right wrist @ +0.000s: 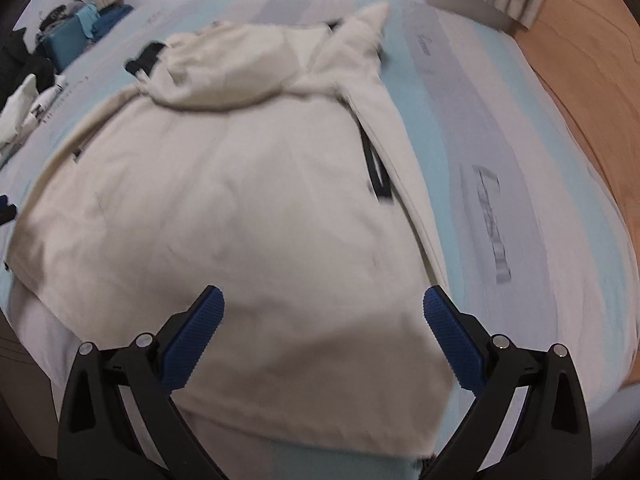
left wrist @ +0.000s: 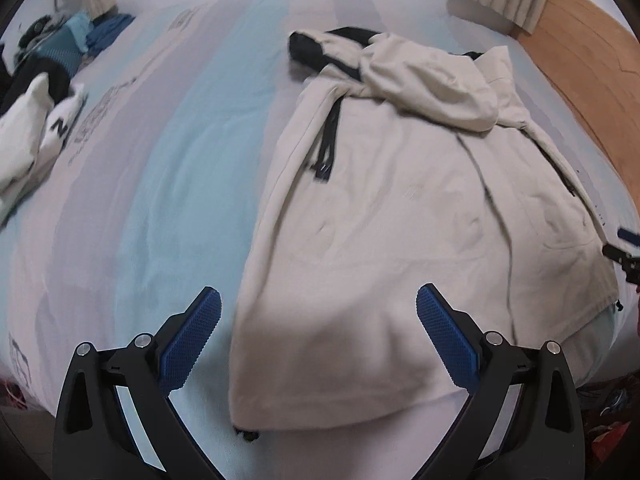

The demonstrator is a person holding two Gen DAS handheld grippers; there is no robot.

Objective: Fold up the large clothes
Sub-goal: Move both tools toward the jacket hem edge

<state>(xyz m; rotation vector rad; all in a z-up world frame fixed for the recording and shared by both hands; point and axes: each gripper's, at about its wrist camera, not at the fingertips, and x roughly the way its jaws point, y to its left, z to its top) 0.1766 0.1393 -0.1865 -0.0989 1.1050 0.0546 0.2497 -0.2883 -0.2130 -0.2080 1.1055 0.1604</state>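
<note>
One cream jacket [left wrist: 400, 208] is laid flat on the striped bed [left wrist: 168, 168], its long axis running from the hem at the near edge to the hood [left wrist: 424, 80] at the far end. Two grippers are held above the hem, left [left wrist: 318, 336] and right [right wrist: 324, 336], both spread wide, nothing gripped

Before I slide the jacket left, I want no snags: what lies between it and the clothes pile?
Only bare striped bedsheet lies between the cream jacket and the clothes pile, shown in the left wrist view.
</note>
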